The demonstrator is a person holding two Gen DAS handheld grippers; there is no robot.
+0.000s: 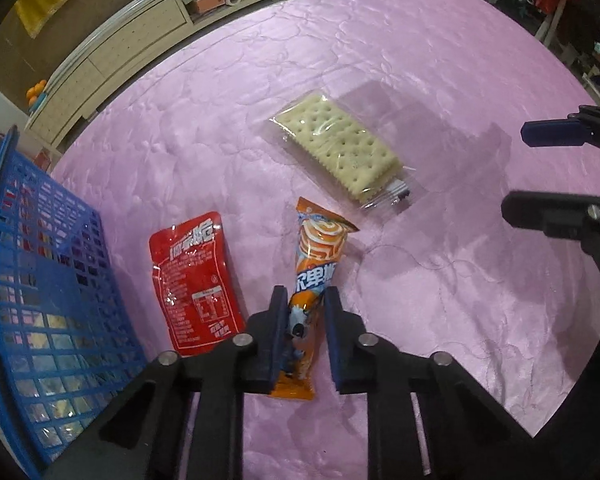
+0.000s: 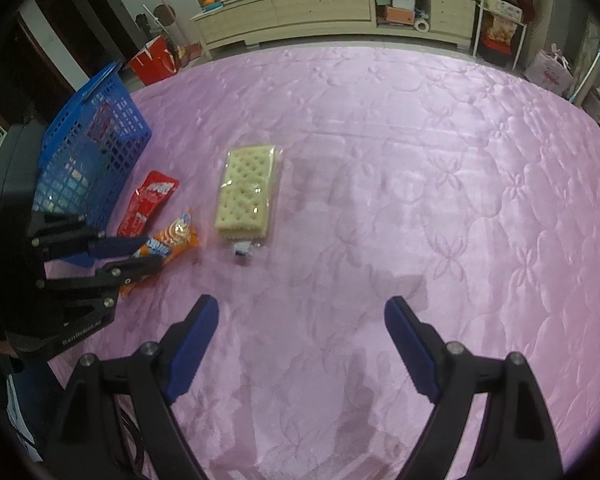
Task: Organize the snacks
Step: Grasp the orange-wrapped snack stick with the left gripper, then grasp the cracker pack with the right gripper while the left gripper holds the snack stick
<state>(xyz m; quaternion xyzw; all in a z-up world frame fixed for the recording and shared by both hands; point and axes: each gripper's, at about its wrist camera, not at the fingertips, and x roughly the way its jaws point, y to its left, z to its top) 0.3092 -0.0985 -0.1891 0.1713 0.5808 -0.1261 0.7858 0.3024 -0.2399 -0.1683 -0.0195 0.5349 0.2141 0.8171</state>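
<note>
An orange snack packet (image 1: 320,248) (image 2: 178,236) lies lengthwise on the pink quilted cover (image 1: 420,60). My left gripper (image 1: 305,296) (image 2: 146,252) points down at it, and its blue pads pinch the packet's lower half, which looks squeezed narrow between them. Just left of it a red pouch (image 1: 194,280) (image 2: 150,200) lies flat. Further out is a clear-wrapped cracker pack (image 1: 336,148) (image 2: 246,196). My right gripper (image 2: 302,308) (image 1: 532,172) hovers open over bare cover to the right of the crackers, with nothing between its fingers.
A blue lattice basket (image 1: 40,280) (image 2: 96,148) stands at the left edge of the cover, with several packets showing through its wall. Beyond the cover runs a long pale cabinet (image 2: 320,8) with shelves. Clutter and racks stand at the right.
</note>
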